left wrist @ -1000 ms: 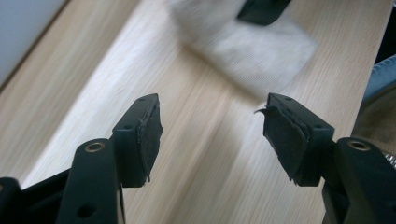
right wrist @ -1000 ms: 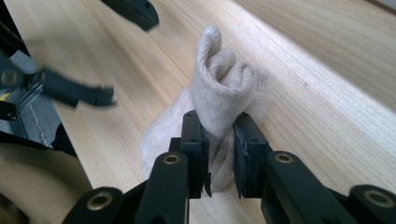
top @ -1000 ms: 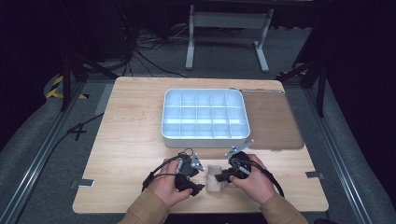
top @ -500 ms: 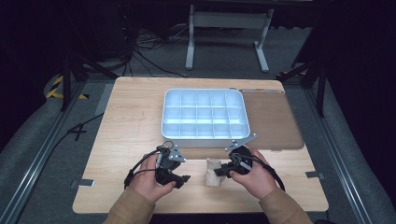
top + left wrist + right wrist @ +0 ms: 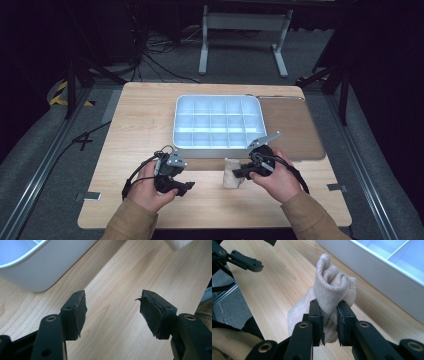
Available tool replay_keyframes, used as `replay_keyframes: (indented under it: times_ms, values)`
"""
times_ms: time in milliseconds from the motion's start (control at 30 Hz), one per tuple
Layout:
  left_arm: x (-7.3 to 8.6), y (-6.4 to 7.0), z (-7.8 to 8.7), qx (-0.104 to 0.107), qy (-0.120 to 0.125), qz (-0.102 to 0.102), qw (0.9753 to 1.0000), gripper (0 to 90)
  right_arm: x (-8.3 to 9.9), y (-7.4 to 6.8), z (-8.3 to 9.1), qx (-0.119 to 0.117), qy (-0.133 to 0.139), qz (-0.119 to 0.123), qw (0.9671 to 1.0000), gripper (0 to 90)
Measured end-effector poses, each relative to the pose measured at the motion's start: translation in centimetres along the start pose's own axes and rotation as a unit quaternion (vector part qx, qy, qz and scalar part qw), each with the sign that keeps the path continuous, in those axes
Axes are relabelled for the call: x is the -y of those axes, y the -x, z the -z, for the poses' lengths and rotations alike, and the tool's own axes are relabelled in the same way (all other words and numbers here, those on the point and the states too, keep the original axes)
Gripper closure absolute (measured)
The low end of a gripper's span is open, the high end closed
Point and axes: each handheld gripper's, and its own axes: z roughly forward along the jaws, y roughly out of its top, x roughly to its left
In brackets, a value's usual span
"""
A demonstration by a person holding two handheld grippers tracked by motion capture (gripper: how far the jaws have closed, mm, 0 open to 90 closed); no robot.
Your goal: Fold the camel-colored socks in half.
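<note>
Two grippers work at the near edge of the wooden table (image 5: 140,125), both just in front of the white compartment tray (image 5: 218,123), which serves as the landmark here; the right gripper (image 5: 329,315) has its jaws clamped on a beige sock (image 5: 332,287), rolled or bunched into a lump, and the high view places that sock (image 5: 232,172) just in front of the tray's near wall, a little right of its middle, touching or barely off the tabletop; which of the two cannot be told. The sock's bunched end stands up above the jaws and leans toward the tray, while its looser tail trails down to the wood on the side away from the tray; so its long axis runs roughly from the table up toward the tray's rim. The left gripper (image 5: 113,315) hangs with its jaws spread wide and nothing between them, in front of the tray's near left corner, apart from the sock, its pads (image 5: 80,312) worn and frayed. The relation that matters is that the tray lies directly beyond the held sock, its near wall close by, with every compartment in sight empty; the right hand (image 5: 280,177) is the nearer one and already holds the thing, so a lift over the near wall looks like the likely next call.
</note>
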Motion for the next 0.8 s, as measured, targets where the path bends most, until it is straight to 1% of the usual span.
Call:
replay_keyframes:
  times_ms: [67, 167, 267, 333, 400, 533, 567, 600, 667, 733, 767, 800]
  values:
    - [0.1, -0.2, 0.2, -0.005, -0.001, 0.000, 1.0000, 38.2, -0.2, 0.1, 0.4, 0.001, 0.004, -0.001, 1.0000, 76.5]
    - [0.0, -0.4, 0.5, -0.007, 0.004, 0.003, 1.0000, 38.0, -0.8, 0.4, 1.1, 0.007, 0.009, 0.002, 0.9999, 76.4]
    - [0.1, -0.5, 0.6, -0.008, 0.004, 0.006, 0.9999, 37.9, -1.3, 0.7, 1.8, 0.013, 0.012, 0.002, 0.9998, 76.4]
    - [0.2, -0.6, 0.6, -0.009, 0.004, 0.003, 1.0000, 37.9, -1.4, 0.8, 2.0, 0.015, 0.013, 0.002, 0.9998, 76.4]
    - [0.2, -0.6, 0.6, -0.010, 0.003, 0.005, 0.9999, 37.8, -1.7, 1.1, 2.3, 0.022, 0.013, 0.002, 0.9997, 76.4]
    - [0.1, -0.6, 0.6, -0.009, 0.004, 0.003, 0.9999, 37.8, -2.0, 1.4, 2.7, 0.027, 0.015, 0.002, 0.9995, 76.3]
    - [0.1, -0.5, 0.6, -0.009, 0.002, 0.006, 0.9999, 37.8, -2.1, 1.6, 2.8, 0.028, 0.015, 0.001, 0.9995, 76.3]
    - [0.0, -0.5, 0.6, -0.010, 0.005, 0.002, 0.9999, 37.8, -2.2, 1.7, 2.9, 0.031, 0.014, 0.004, 0.9994, 76.3]
    - [0.0, -0.5, 0.5, -0.009, 0.005, 0.003, 0.9999, 37.7, -2.4, 1.9, 3.1, 0.035, 0.015, 0.004, 0.9993, 76.3]
    - [0.0, -0.5, 0.4, -0.007, 0.006, 0.002, 1.0000, 37.7, -2.5, 2.1, 3.4, 0.038, 0.018, 0.002, 0.9991, 76.3]
    - [-0.1, -0.6, 0.4, -0.007, 0.000, 0.003, 1.0000, 37.7, -2.6, 2.2, 3.5, 0.040, 0.020, 0.000, 0.9990, 76.3]
    - [-0.1, -0.6, 0.4, -0.006, 0.004, 0.002, 1.0000, 37.7, -2.6, 2.4, 3.7, 0.041, 0.019, -0.001, 0.9990, 76.3]
